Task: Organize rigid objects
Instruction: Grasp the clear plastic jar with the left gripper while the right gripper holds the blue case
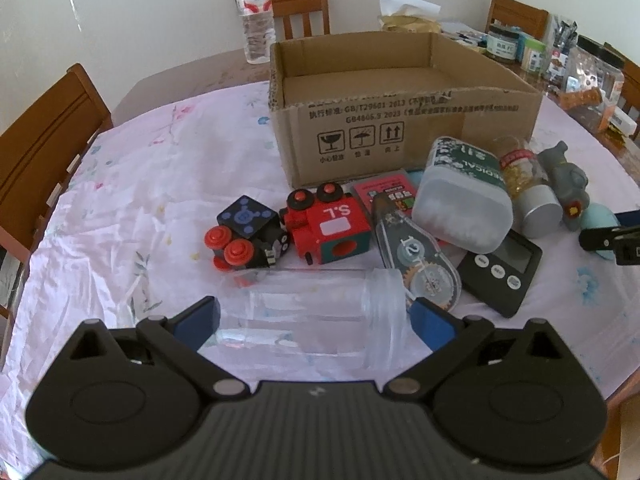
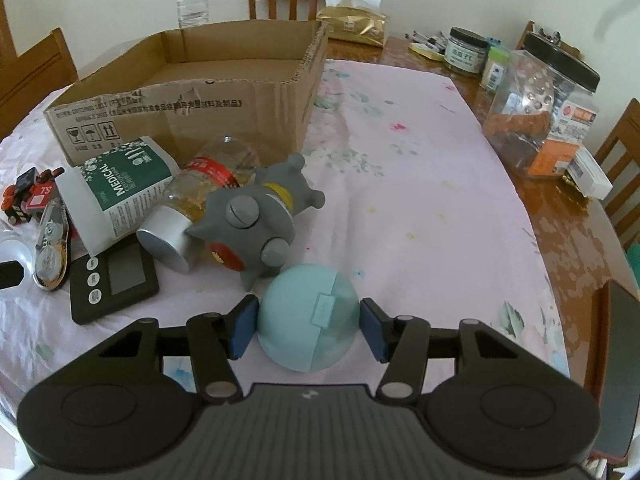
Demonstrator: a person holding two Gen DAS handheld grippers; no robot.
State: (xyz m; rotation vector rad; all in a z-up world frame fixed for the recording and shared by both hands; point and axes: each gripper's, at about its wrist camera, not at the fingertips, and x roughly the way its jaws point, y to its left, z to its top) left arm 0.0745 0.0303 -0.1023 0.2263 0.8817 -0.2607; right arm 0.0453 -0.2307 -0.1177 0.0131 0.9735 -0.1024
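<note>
An open cardboard box [image 1: 400,128] stands on the pink cloth; it also shows in the right wrist view [image 2: 192,116]. My left gripper [image 1: 316,322] is open around a clear plastic jar [image 1: 316,312] lying on its side; the blue pads flank it. My right gripper [image 2: 308,330] is open around a light blue egg-shaped object [image 2: 308,316]; the left pad looks close to it, the right pad stands apart. In front of the box lie a black toy cube [image 1: 248,236], a red toy train [image 1: 328,224], a correction tape [image 1: 416,256], a white medical tub [image 1: 464,196], a black timer [image 1: 504,272], a gold-filled jar [image 2: 192,208] and a grey toy figure [image 2: 260,220].
A water bottle [image 1: 256,20] stands behind the box. Jars and packets [image 2: 540,112] crowd the bare wood at the table's right side. Wooden chairs [image 1: 44,148] ring the table. A gold tissue pack [image 2: 356,24] lies at the back.
</note>
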